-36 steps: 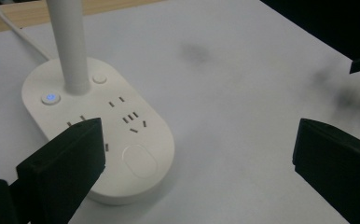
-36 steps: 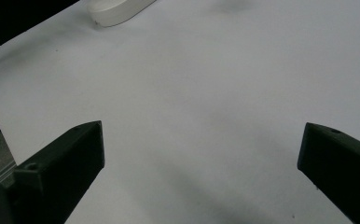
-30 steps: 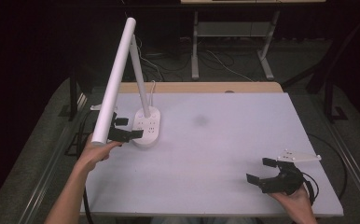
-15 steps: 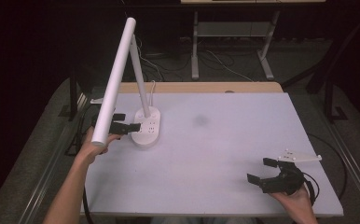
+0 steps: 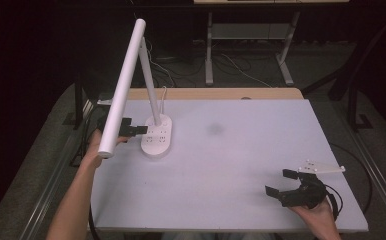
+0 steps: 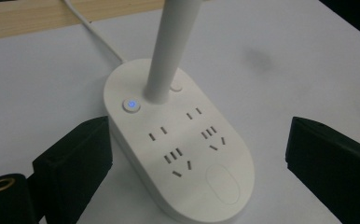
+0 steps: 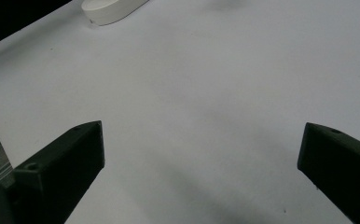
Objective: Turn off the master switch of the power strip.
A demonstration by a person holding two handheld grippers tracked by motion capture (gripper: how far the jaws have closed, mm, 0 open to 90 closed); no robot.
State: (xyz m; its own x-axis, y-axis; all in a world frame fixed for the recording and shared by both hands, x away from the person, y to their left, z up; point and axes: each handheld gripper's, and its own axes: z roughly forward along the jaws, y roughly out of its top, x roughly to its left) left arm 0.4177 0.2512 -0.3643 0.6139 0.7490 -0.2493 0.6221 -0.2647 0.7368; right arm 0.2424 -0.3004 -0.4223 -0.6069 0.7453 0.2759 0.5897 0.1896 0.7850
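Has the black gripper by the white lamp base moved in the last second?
Yes. The left gripper has crept up and away along the white oval lamp base, nearer the wooden table edge.

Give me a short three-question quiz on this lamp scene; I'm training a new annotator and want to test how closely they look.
1. True or false: the left tool is shut on the lamp base.
2. What colour is the lit button on the base?
3. Where is the right tool? A) over the sockets B) near the table's front right corner C) gripping the lamp head

Key: 1. False: its jaws stand open on either side of the base. 2. Blue. 3. B.
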